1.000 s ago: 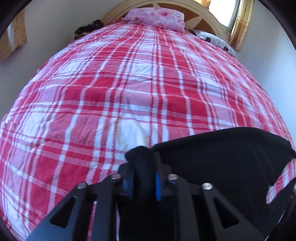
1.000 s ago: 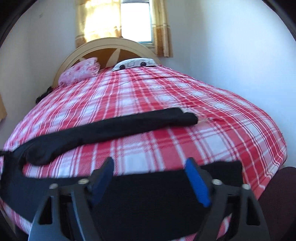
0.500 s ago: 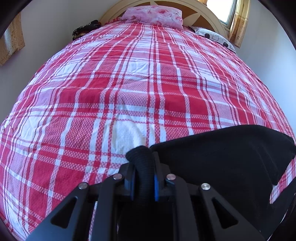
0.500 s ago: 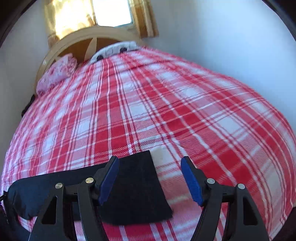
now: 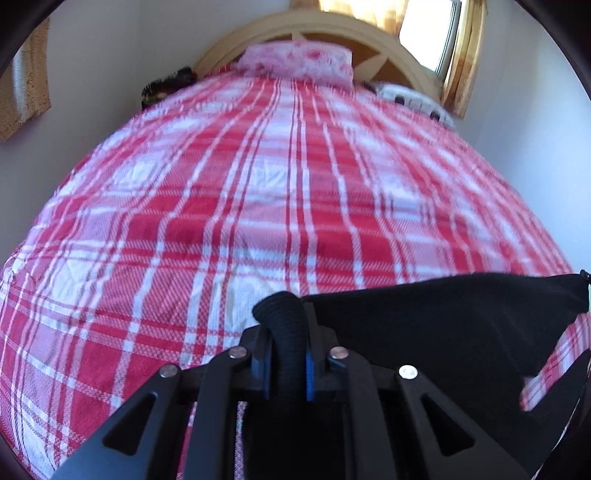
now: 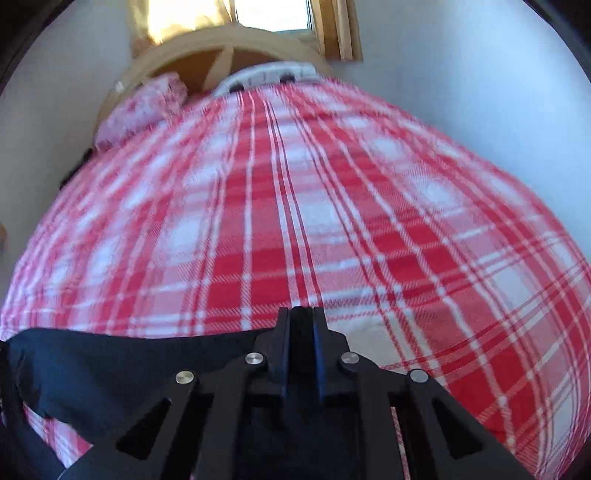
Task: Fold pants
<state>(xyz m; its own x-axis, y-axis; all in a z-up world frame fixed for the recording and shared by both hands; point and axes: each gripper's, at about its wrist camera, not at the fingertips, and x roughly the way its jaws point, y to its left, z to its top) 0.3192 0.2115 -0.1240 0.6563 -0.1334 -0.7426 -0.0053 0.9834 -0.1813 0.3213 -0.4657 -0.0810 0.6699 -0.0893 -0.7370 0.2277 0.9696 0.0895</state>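
Red-and-white plaid bedding (image 5: 258, 192) is backed by a pink pillow (image 5: 295, 62) and a wooden headboard (image 6: 221, 59). Black pants (image 5: 443, 325) are stretched along the near edge, clamped by the left gripper (image 5: 286, 354); the right gripper (image 6: 301, 350) has just been clenched on their other end, where blur obscures detail.

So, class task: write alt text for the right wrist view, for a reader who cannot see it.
The right gripper is shut on an edge of the black pants, which stretch off to the left over a red and white plaid bedspread. Beyond are a pink pillow, a wooden headboard and a sunlit window.
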